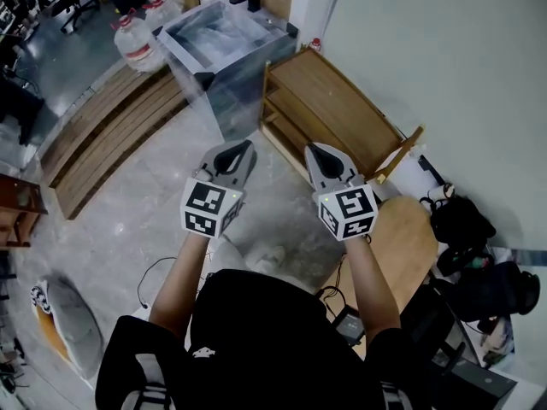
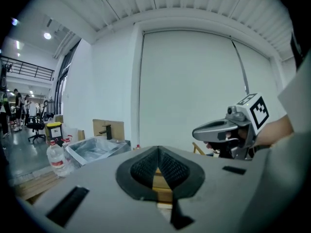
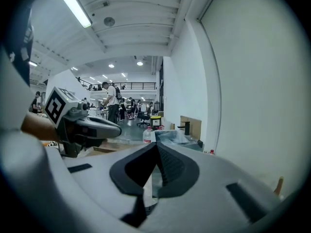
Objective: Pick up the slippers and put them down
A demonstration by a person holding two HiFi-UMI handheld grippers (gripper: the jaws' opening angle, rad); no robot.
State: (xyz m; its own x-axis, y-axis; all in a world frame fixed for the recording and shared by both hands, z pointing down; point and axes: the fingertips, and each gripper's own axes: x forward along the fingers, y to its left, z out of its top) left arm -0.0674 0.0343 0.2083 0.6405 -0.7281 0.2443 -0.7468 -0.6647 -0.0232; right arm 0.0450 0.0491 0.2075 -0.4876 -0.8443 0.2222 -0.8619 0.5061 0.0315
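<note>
Left grey plastic gripper [image 1: 247,148] and right grey plastic gripper [image 1: 313,149] hover mid-frame, jaws pressed together, empty. Slippers aren't clearly visible; a pale shape [image 1: 261,259] low-centre might be one. Probably light and floppy: pinch the upper's edge.

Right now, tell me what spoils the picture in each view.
Head view: wide-angle bend curves the wooden rack, light even. Left gripper view: fisheye, black corners, the left gripper soft up close. Right gripper view: same vignette, ceiling strip light glares.
</note>
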